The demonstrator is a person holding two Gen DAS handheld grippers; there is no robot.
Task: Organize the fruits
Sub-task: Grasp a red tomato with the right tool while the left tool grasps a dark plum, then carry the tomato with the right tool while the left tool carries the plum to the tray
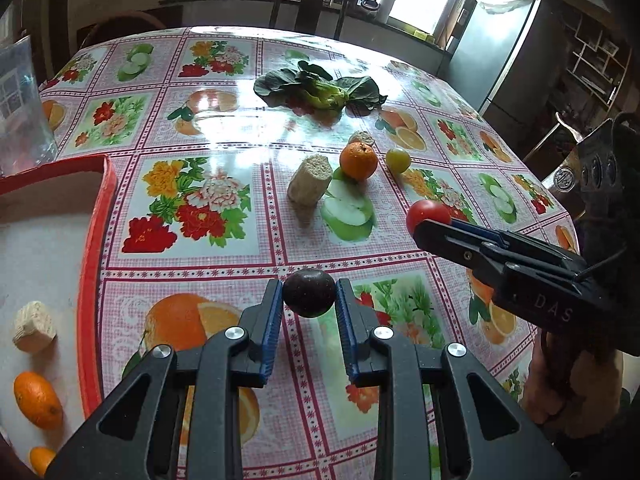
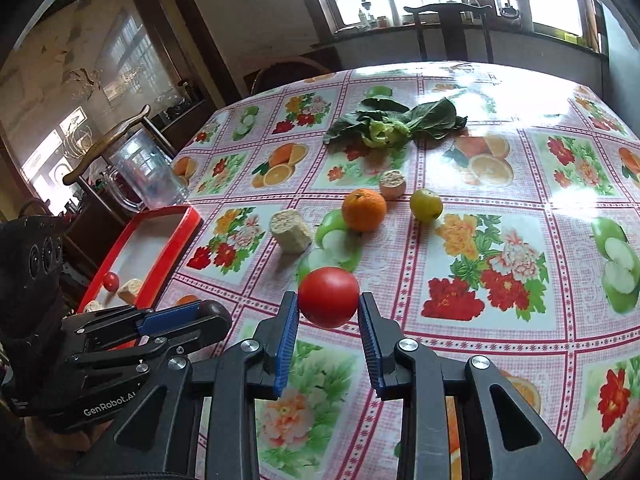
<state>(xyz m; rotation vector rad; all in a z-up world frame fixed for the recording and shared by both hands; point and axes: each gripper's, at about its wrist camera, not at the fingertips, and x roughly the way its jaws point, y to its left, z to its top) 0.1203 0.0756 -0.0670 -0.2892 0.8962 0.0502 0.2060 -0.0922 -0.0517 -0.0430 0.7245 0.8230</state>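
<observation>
My left gripper [image 1: 309, 294] is shut on a dark purple plum [image 1: 309, 293], held above the flowered tablecloth; it shows at the left of the right wrist view [image 2: 210, 312]. My right gripper [image 2: 328, 300] is shut on a red tomato [image 2: 329, 297], also seen in the left wrist view [image 1: 428, 216]. An orange [image 1: 358, 161] [image 2: 364, 209], a yellow-green fruit [image 1: 398, 160] [image 2: 426, 204] and two beige corn-cob pieces [image 1: 309, 180] [image 2: 290, 232] lie mid-table. The red tray [image 1: 94, 248] [image 2: 176, 252] at the left holds oranges [image 1: 38, 400], a cob piece [image 1: 34, 326] and a small red fruit [image 2: 111, 281].
Leafy greens [image 1: 320, 90] [image 2: 394, 124] lie further back on the table. A clear plastic pitcher [image 1: 20, 104] [image 2: 146, 172] stands behind the tray. Chairs stand at the table's far side [image 1: 310, 4] and left side [image 2: 108, 140]. A fridge [image 1: 492, 52] stands at the right.
</observation>
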